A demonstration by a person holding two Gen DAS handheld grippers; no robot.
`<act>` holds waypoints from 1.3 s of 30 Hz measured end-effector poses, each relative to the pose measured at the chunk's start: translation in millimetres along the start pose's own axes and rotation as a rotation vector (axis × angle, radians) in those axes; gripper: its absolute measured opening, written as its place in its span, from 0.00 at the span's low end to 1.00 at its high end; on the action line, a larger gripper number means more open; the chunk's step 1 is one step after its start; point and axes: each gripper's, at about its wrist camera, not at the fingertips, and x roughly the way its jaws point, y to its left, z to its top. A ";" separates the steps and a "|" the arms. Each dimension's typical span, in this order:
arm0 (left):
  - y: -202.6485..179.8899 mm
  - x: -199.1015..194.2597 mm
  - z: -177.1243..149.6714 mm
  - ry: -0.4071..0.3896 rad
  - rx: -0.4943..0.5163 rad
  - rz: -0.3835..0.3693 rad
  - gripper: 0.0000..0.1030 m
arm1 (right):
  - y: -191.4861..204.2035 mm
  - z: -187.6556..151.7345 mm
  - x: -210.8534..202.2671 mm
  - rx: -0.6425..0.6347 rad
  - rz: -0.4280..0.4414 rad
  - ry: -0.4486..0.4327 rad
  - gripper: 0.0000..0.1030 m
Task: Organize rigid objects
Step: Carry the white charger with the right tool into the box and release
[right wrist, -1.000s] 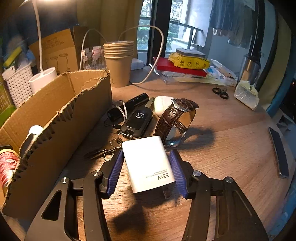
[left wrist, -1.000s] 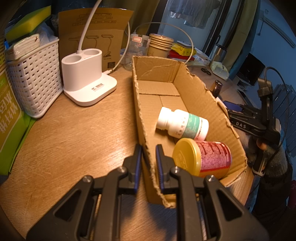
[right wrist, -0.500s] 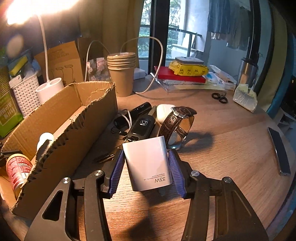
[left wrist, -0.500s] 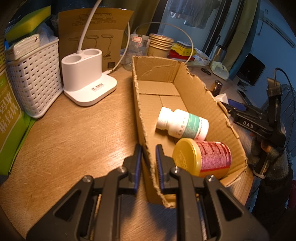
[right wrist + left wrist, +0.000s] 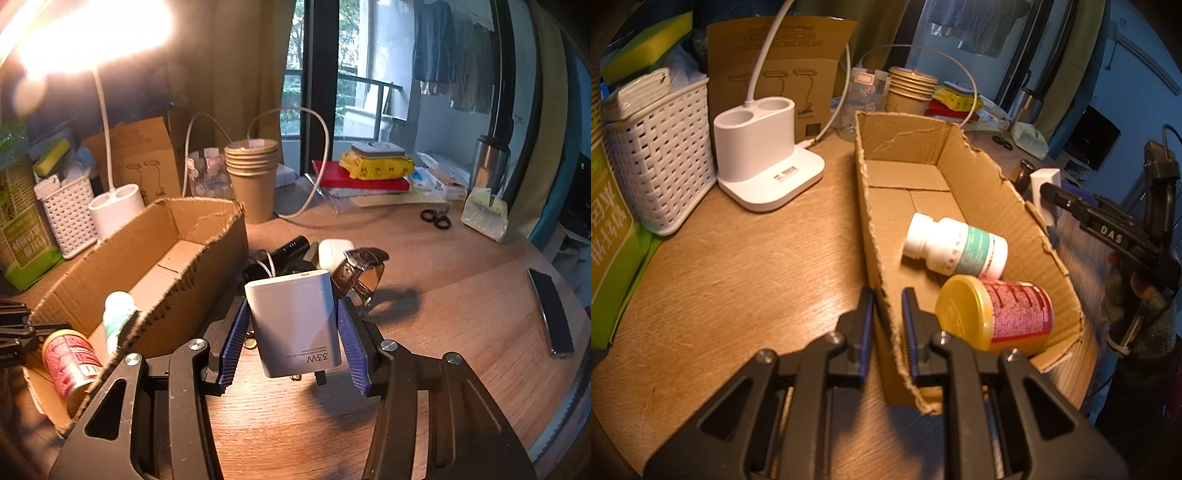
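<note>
Charger (image 5: 295, 319) sits clamped between the right gripper's (image 5: 293, 341) blue pads, above the table (image 5: 443, 332).

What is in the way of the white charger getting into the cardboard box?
Only the box's own near wall. The right gripper holds the charger beside the cardboard box, so it must go over that torn wall. Free floor lies behind the two bottles.

Between the right claw's (image 5: 293, 334) ribbed blue pads sits a white charger (image 5: 295, 319) with grey lettering; left of it, a plain brown cardboard box (image 5: 155, 236); ahead of the left claw (image 5: 887, 314), a white bottle (image 5: 955, 245) banded teal; a gold-lidded jar (image 5: 995, 312) labelled magenta; far left, a white woven basket (image 5: 661, 162).
</note>
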 end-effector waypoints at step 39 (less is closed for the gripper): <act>-0.1 -0.2 -0.2 -0.001 0.000 0.000 0.16 | 76.5 43.5 -28.8 -0.129 0.142 -0.127 0.50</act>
